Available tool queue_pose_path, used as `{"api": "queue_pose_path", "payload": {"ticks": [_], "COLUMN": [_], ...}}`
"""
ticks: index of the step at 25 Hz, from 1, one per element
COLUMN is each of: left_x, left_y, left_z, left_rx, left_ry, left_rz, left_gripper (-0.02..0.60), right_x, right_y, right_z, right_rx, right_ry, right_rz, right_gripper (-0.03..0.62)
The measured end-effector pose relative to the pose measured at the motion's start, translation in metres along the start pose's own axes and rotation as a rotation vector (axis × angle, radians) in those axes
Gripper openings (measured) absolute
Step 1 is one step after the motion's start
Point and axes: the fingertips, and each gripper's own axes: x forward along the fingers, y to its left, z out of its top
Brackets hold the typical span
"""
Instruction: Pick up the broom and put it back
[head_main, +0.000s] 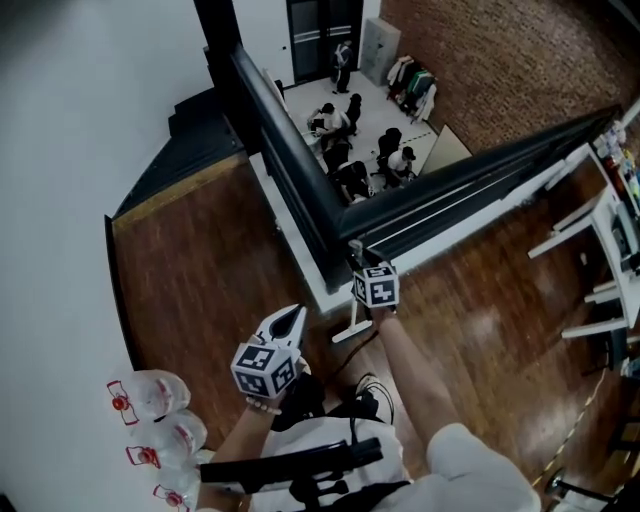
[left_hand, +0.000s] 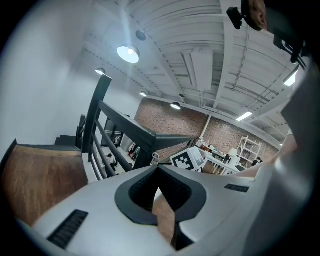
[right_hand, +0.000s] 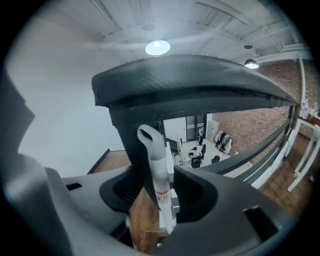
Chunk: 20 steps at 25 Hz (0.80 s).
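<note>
Straddling the upright broom handle (right_hand: 152, 150), right tongs (right_hand: 159, 175) stand apart, apparently not touching it, likely leaving it leaning on the railing (right_hand: 200, 85) just beyond; left tongs (left_hand: 158, 167) together, empty, idle.

**Right gripper view.** We look along the right gripper (right_hand: 155, 185), whose grey jaws stand apart at six o'clock. Between them rises the white broom handle (right_hand: 156, 165), nearly upright. Its hanging loop (right_hand: 149, 135) points toward twelve o'clock, and a red-banded label (right_hand: 161, 192) sits low on the shaft. We see wooden floor (right_hand: 142, 210) between the handle and the jaw at eight o'clock. A dark handrail (right_hand: 190, 85) spans the frame behind. A ceiling lamp (right_hand: 157, 47) glows at twelve o'clock, a brick wall (right_hand: 250, 125) lies at three o'clock, and people (right_hand: 197, 155) occupy a lower floor near centre.
</note>
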Motion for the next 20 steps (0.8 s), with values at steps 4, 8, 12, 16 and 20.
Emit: {"api": "queue_pose_path", "payload": {"ticks": [4,8,12,16,20], "left_x": [-0.002,0.0,0.01,0.027,0.04], "left_y": [0.003,0.002,-0.006,-0.019,-0.038], "left_z": [-0.004,-0.005,-0.007,-0.007,-0.008], "left_rx": [-0.003,0.0,0.011,0.03,0.033], "left_ry": [0.006,0.006,0.008,0.014,0.016], "left_rz": [0.01,0.016,0.009,-0.005,-0.006], "left_gripper": [-0.003,-0.003,-0.003,-0.003,-0.003], "right_x": [0.003,-0.001,-0.018,-0.043,-0.082], "right_y": [-0.001,-0.003,-0.003,-0.003,-0.009], "right_z": [0.007,0.002,-0.008,-0.017,-0.024], "right_rx": [-0.009,-0.009,-0.027,-0.046,-0.056], "right_ry": [-0.02,-0.015,-0.017,-0.032,-0.074], "right_rz": [-0.007,-0.01,-0.002,0.011,0.021], "right_gripper": [0.163,0.138,0.133,0.129,0.129]}}
